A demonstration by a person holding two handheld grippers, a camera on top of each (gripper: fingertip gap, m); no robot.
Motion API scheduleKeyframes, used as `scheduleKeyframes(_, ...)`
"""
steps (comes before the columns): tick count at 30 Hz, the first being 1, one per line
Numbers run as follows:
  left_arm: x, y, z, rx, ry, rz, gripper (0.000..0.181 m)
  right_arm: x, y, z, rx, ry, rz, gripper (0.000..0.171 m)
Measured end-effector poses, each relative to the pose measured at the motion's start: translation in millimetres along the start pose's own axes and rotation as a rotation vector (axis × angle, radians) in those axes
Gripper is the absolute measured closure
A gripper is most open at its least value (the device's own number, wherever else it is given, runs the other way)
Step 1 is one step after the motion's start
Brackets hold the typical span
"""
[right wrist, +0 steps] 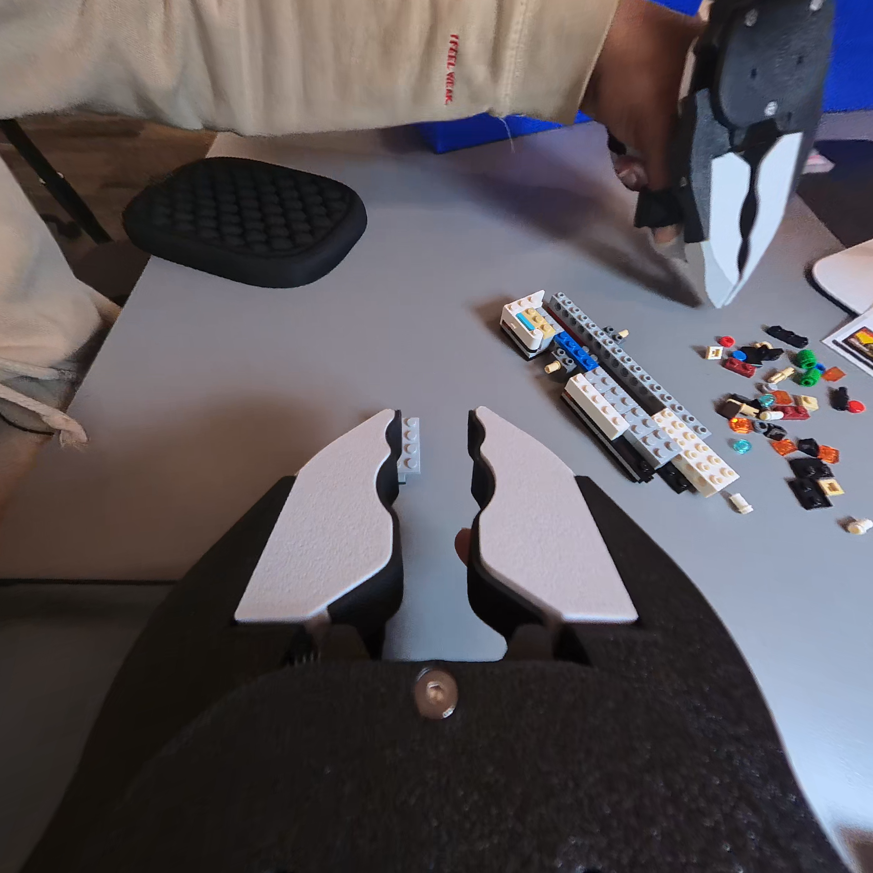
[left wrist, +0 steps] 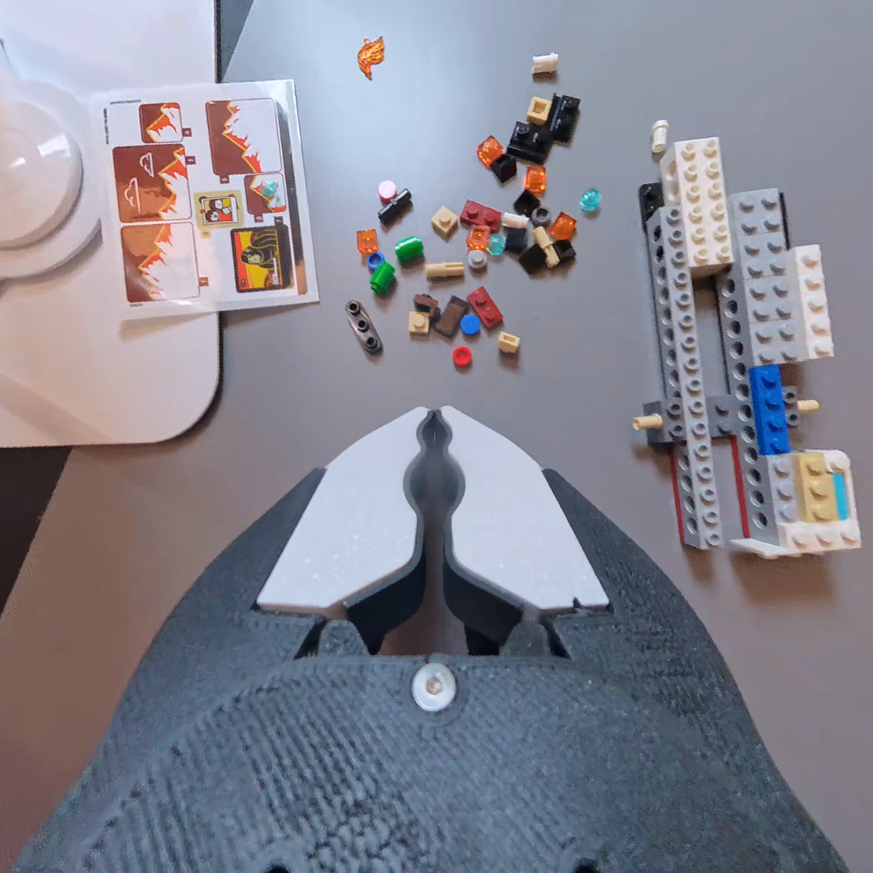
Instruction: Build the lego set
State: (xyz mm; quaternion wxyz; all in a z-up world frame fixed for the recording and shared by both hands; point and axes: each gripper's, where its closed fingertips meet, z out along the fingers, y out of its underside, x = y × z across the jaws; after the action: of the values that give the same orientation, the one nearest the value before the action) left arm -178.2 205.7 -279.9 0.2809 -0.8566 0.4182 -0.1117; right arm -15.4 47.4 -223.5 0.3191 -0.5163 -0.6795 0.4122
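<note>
Two grippers [right wrist: 433, 415] [right wrist: 737, 283], one sticker sheet [left wrist: 203, 198]

We see a smooth grey counter [right wrist: 264, 359] carrying everything. At its far edge in the right wrist view lies a black rounded cushion with a dimpled, honeycomb-textured top [right wrist: 245, 219]. In the left wrist view a flat white stand base with rounded corners [left wrist: 118, 378] sits on the counter, with a white domed part [left wrist: 33, 184] rising from it. Blue fabric [right wrist: 472, 134] shows beyond the counter.

Small red lettering runs down the beige sleeve [right wrist: 448, 68]; tiny number tags dot the sticker sheet [left wrist: 203, 198]
</note>
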Motion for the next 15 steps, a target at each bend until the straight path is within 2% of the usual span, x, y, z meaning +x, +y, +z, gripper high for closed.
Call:
scheduleKeyframes(6,3,0,-21,-0.01,-0.127,0.006,0.177,2,-3,2,0.012,0.016,0.01,0.145)
scheduleKeyframes(10,-17,-5,-5,0.014,-0.135,-0.193,0.161,3,-2,2,0.002,0.04,0.002,0.146)
scheduleKeyframes(15,-35,-16,19,0.071,-0.161,-0.297,0.156,5,-2,0,-0.003,0.058,-0.015,0.146)
